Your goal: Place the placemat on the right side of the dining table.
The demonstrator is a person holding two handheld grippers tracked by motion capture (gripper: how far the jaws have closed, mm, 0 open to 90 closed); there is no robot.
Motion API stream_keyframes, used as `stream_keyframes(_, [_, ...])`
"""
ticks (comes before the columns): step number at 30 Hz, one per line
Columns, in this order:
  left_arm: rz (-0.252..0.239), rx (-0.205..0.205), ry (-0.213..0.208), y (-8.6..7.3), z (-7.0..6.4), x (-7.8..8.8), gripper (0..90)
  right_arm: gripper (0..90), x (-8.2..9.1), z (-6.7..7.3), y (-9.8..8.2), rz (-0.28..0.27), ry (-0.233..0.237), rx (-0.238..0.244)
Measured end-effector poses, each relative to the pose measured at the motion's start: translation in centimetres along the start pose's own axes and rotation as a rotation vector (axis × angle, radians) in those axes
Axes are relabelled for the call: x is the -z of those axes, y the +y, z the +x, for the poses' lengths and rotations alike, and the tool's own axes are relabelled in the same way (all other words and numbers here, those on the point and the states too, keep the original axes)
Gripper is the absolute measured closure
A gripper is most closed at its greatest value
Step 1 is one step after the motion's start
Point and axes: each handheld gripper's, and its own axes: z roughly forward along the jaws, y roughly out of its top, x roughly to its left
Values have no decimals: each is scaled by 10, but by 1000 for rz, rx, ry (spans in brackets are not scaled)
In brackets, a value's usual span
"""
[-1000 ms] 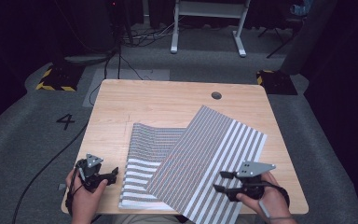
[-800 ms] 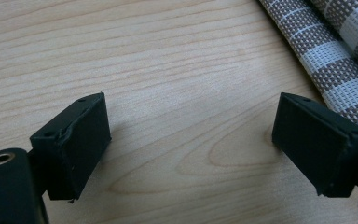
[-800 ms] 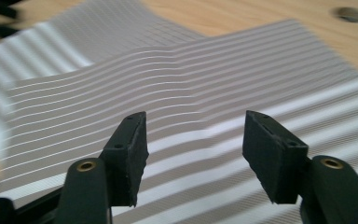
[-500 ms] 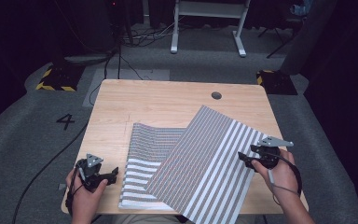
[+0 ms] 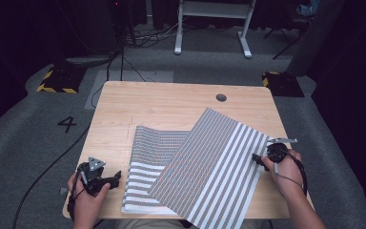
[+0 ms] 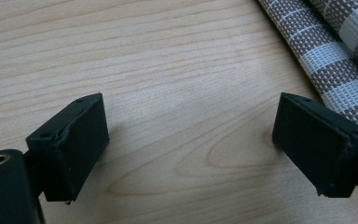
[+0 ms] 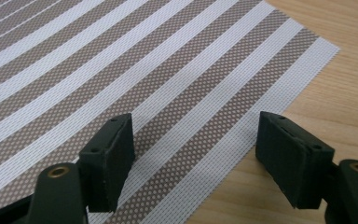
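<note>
Two striped woven placemats lie on the wooden table [image 5: 162,102]. The upper placemat [image 5: 217,167] sits askew over the lower placemat [image 5: 150,157], which is partly folded. My right gripper [image 5: 259,159] hovers at the upper mat's right edge [image 7: 242,135]; its jaws have just been opening and stand open with nothing between them. At the table's front left corner my left gripper [image 5: 116,178] rests open over bare wood, just left of the lower mat's edge [image 6: 335,70].
A round cable hole [image 5: 221,98] is in the table's far right part. The far half of the table is bare wood. Beyond it on the grey floor stand a white desk frame [image 5: 209,28], cables and yellow-black marked blocks [image 5: 57,81].
My right gripper moved from the front edge of the upper mat out and up to its right edge, and its jaws widened. The left gripper stayed put.
</note>
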Motion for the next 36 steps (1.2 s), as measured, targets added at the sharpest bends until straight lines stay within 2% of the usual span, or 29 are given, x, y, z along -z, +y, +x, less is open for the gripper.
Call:
stream_keyframes(3, [0,0,0,0,0,0,108,282,-1,2,-1,-7,-11,-11])
stream_keyframes(4, [1,1,-1,0,0,0,108,297,0,3,-1,-10,-16,-21])
stream_keyframes(6, [0,0,1,0,0,0,108,338,0,4,0,-5,-9,-11])
stream_keyframes(16, [-2,-1,6,0,0,0,108,705,2,12,6,15,59,38])
stream_keyframes(18, [-2,-1,6,0,0,0,108,818,3,14,5,13,78,60])
stream_keyframes(20, [-1,-1,5,0,0,0,108,847,3,19,5,8,71,115])
stream_keyframes(23, [0,1,1,0,0,0,108,867,7,21,7,8,59,149])
stream_keyframes(26, [0,1,0,0,0,0,107,875,17,20,14,-45,66,146])
stream_keyframes(32, [1,0,2,0,0,0,107,876,42,14,36,-189,20,177])
stream_keyframes(36, [-1,1,6,1,0,-1,102,876,44,6,53,-213,-20,202])
